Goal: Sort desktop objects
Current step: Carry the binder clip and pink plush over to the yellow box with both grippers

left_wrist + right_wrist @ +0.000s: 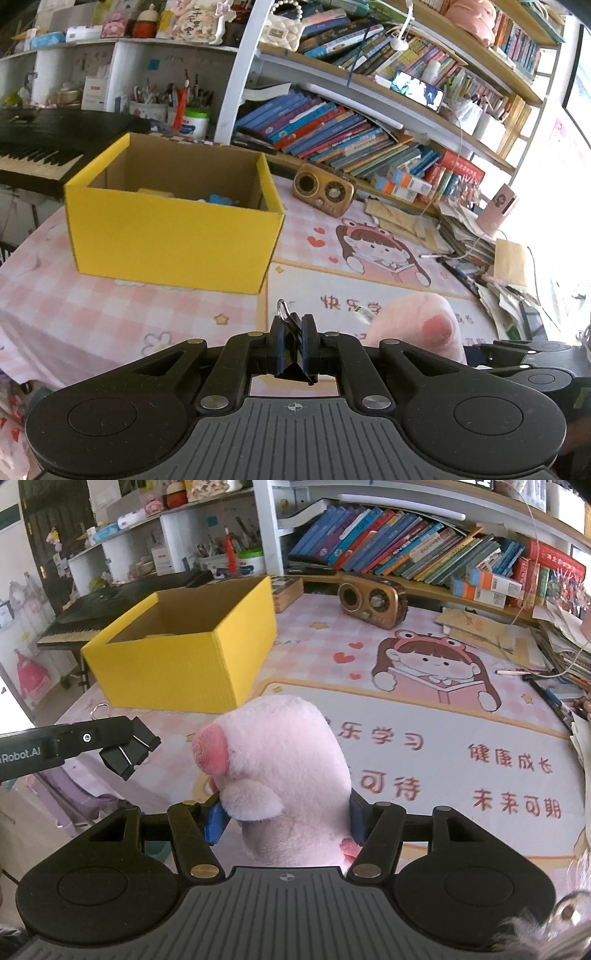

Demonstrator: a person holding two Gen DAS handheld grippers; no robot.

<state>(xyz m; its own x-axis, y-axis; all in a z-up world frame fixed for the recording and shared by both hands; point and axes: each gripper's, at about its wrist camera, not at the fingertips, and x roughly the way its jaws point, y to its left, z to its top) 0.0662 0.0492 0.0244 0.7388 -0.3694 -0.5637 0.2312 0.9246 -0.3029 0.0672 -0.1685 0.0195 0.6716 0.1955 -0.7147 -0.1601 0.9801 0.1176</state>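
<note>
My left gripper (292,332) is shut on a black binder clip (291,321) whose wire loop sticks up above the pads. From the right wrist view the same clip (127,755) hangs off the left gripper's fingers at the left. My right gripper (286,818) is shut on a pink plush pig (280,753), snout pointing left; the blue pads press its sides. The pig (417,325) also shows at the lower right of the left wrist view. An open yellow cardboard box (173,236) (184,661) stands on the desk ahead, with a few small items inside.
A pink cartoon desk mat (443,738) covers the desk. A gold retro radio (325,192) (373,602) sits behind the box to the right. Leaning books (332,133), loose papers (461,236) at the right edge, and a keyboard (40,155) at the left ring the work area.
</note>
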